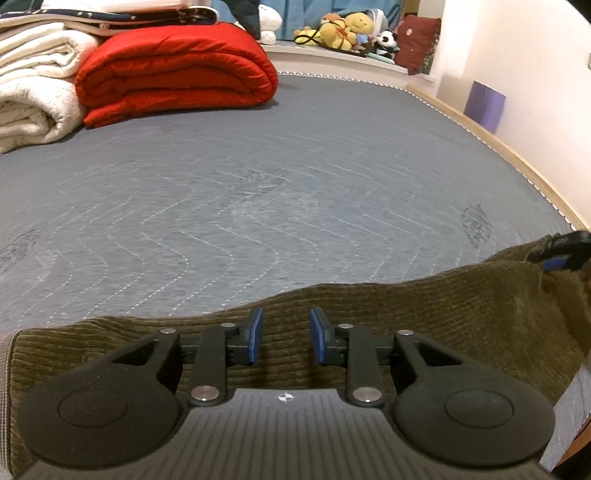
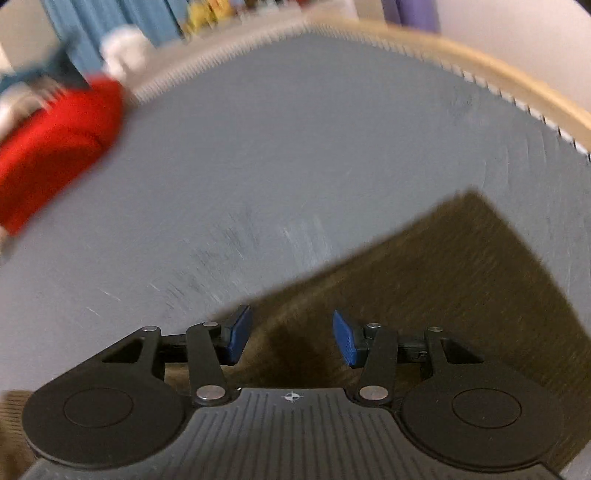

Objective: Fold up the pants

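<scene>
Currently, through the left wrist camera, we see the left hand-held gripper [image 1: 286, 334] low over the olive-brown corduroy pants [image 1: 424, 314], which lie along the near edge of the grey quilted mattress [image 1: 258, 192]. Its blue pads [image 1: 255, 334] stand apart with a clear gap, and ribbed cloth shows beneath that gap, not pinched. At far right the other hand-held gripper [image 1: 561, 251] shows only as a dark tip with a blue pad at the pants' edge. A folded red quilt [image 1: 177, 70] and white blankets [image 1: 33, 92] sit at the far left of the bed; plush toys [image 1: 347, 31] line a ledge beyond. Through the right wrist camera, heavily blurred, we see the right hand-held gripper [image 2: 291, 338] spread wide, nothing caught between its pads [image 2: 346, 339]. The pants [image 2: 443, 280] lie under and to the right of it, one corner reaching out onto the mattress [image 2: 277, 147]; the red quilt [image 2: 55, 155] smears at the left.
</scene>
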A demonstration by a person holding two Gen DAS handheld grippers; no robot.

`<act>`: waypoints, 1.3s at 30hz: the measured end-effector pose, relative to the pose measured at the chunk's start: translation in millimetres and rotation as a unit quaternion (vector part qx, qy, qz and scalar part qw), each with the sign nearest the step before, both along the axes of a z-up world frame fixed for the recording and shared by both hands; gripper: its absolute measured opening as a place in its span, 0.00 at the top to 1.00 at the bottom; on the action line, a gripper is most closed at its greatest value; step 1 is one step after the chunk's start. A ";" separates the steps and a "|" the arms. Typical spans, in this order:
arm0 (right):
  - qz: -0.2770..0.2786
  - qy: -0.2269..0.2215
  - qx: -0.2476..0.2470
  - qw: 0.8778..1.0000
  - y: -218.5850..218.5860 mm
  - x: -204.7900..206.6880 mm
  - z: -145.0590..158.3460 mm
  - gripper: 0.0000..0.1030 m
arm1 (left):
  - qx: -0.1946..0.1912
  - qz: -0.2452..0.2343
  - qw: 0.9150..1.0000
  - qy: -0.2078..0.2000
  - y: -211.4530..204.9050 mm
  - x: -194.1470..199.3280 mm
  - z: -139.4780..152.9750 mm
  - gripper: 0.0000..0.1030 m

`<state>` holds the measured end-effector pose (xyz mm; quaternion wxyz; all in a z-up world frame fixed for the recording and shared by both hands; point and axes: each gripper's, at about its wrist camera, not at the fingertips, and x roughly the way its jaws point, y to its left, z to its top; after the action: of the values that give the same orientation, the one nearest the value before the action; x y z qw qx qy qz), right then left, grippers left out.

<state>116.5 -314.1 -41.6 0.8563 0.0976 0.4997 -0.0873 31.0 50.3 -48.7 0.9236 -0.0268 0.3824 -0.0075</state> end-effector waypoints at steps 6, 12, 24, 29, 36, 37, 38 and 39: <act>-0.028 0.001 -0.069 0.997 18.3 17.0 -10.2 0.80 | 0.004 0.012 1.000 -0.001 16.7 0.0 -1.0 0.70; -0.081 -0.094 -0.017 0.992 -5.3 5.1 6.8 0.99 | 0.002 0.020 1.000 0.002 27.5 3.8 -3.1 0.70; 0.204 -0.079 0.166 0.961 31.6 -16.9 21.1 0.80 | -0.025 0.084 0.996 0.012 72.5 4.6 0.0 0.70; 0.258 -0.020 0.075 0.963 56.9 -17.1 -13.7 0.80 | -0.059 0.163 0.985 -0.008 127.3 -7.0 19.4 0.71; 0.205 -0.046 0.057 0.976 44.4 -21.3 -7.0 0.92 | -0.076 0.241 0.966 0.056 194.4 -15.3 -11.5 0.98; 0.198 -0.049 0.042 0.978 43.6 -19.0 -7.4 0.91 | -0.069 0.247 0.964 0.065 202.0 -14.9 -17.4 0.98; 0.185 -0.050 0.027 0.981 41.8 -16.2 -10.1 0.91 | -0.077 0.253 0.962 0.072 210.3 -15.4 -22.8 0.97; 0.173 -0.047 0.021 0.984 38.4 -13.0 -12.9 0.91 | -0.092 0.255 0.960 0.071 216.2 -16.8 -24.3 0.97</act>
<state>103.5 -275.7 -54.5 0.8785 0.0314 0.4703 0.0773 14.2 266.5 -73.0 0.8590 -0.2089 0.4247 0.1954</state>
